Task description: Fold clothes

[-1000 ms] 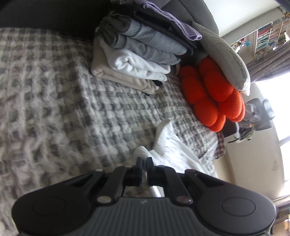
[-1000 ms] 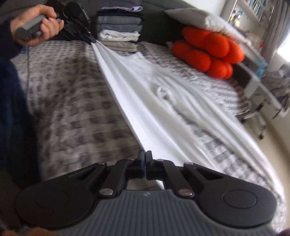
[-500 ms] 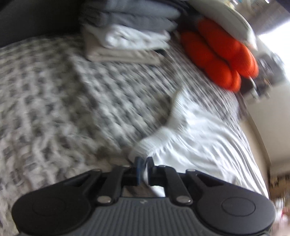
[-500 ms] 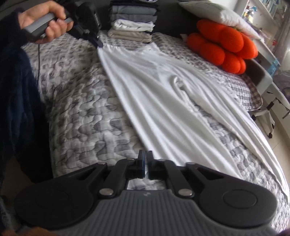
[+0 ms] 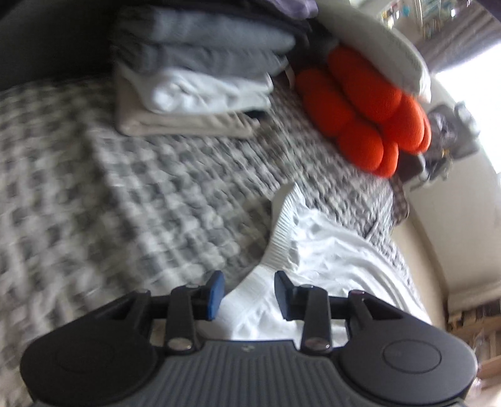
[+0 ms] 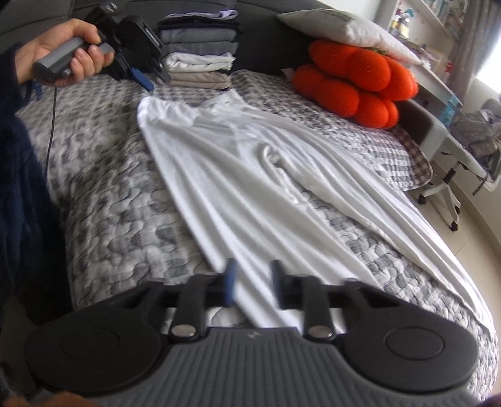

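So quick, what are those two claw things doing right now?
Left gripper: open, holding nothing, over the white garment.
Right gripper: open, holding nothing, garment lying beneath it.

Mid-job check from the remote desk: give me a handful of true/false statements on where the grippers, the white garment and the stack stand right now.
1. Both grippers are open. True: the left gripper and right gripper each show a clear gap between the fingers.
2. The white garment lies spread along the bed. True.
3. The right gripper is clamped on the garment's hem. False: its fingers stand apart with the cloth lying loose between them.
4. The folded stack sits on the floor. False: it rests on the bed by the headboard.
5. The orange cushion lies under a pillow. True.
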`<state>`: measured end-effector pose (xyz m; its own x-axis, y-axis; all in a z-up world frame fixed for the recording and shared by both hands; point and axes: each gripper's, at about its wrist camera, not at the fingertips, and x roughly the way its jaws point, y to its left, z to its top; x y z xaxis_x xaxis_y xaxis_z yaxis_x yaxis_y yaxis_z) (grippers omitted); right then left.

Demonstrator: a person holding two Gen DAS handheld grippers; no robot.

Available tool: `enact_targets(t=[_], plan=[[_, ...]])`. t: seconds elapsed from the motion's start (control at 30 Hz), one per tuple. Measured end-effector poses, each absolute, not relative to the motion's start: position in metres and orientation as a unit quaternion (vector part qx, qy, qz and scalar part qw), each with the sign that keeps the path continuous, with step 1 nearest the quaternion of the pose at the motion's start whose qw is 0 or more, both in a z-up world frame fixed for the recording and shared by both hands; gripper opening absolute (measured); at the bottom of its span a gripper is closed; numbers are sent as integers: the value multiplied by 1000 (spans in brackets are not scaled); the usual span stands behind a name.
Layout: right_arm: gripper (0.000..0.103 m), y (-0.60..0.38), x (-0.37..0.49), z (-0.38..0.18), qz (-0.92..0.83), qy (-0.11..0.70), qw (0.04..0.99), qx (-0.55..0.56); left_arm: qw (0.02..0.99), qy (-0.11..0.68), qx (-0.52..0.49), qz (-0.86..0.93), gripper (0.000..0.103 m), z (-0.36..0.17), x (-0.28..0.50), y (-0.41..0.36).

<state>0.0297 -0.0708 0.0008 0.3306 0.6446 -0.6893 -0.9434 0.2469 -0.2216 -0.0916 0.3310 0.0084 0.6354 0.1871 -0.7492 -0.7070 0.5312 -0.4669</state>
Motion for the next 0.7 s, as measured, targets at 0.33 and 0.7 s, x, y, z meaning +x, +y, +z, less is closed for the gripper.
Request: enact_targets(t=[0.33,0.7], plan=[[40,-72,36,-3,524,243,754,-313,821,405,-307,261,35,-22,1,329],[40,-72,39,1,509,225,778,-292,832,393,-244,305,17,-15,9,318]])
